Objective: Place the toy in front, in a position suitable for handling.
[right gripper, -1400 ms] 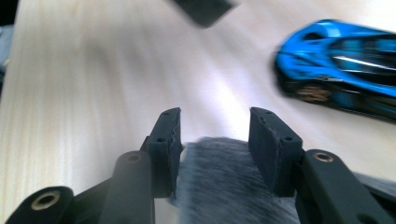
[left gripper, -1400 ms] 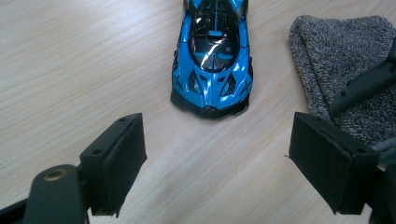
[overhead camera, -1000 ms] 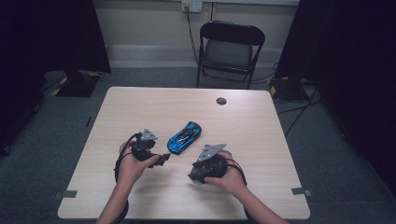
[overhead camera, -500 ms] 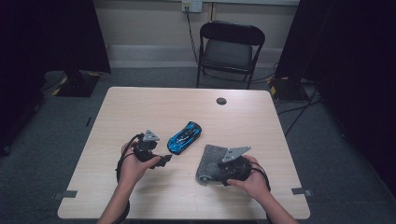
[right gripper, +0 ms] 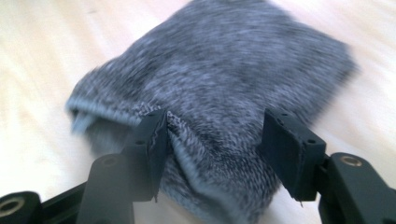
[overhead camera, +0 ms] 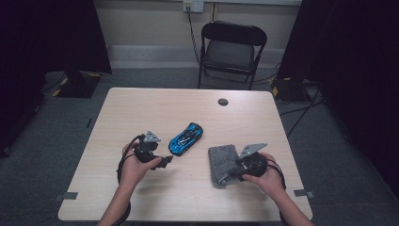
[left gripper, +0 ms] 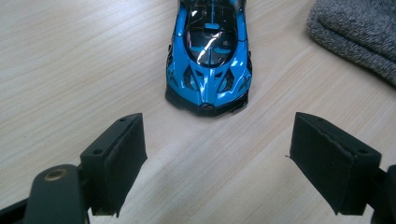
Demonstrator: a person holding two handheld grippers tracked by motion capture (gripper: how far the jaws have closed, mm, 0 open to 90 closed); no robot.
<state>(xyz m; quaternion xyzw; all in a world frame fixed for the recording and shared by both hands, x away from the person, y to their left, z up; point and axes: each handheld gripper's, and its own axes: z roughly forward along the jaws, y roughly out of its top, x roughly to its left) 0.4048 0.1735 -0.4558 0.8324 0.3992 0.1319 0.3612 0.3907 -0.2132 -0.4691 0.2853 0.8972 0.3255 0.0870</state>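
1. Left tongs (overhead camera: 165,162) sit low on the tabletop (overhead camera: 141,108), jaws wide apart and lined up with the nose of the car (overhead camera: 187,138), which is just ahead of them. Looks like a setup for grabbing it, nothing gripped.
2. The car sits mid-tabletop, angled, free of both tongs.
3. The pouch (overhead camera: 221,163), grey and knitted, lies right of the car, near but apart.
4. Right tongs (right gripper: 212,140) are apart, straddling a raised fold of the pouch, one jaw touching it. My guess: about to pinch the edge so it opens.

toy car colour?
Bright blue with black trim and dark windows: the small glossy toy sports car. Clearest in the left gripper view.
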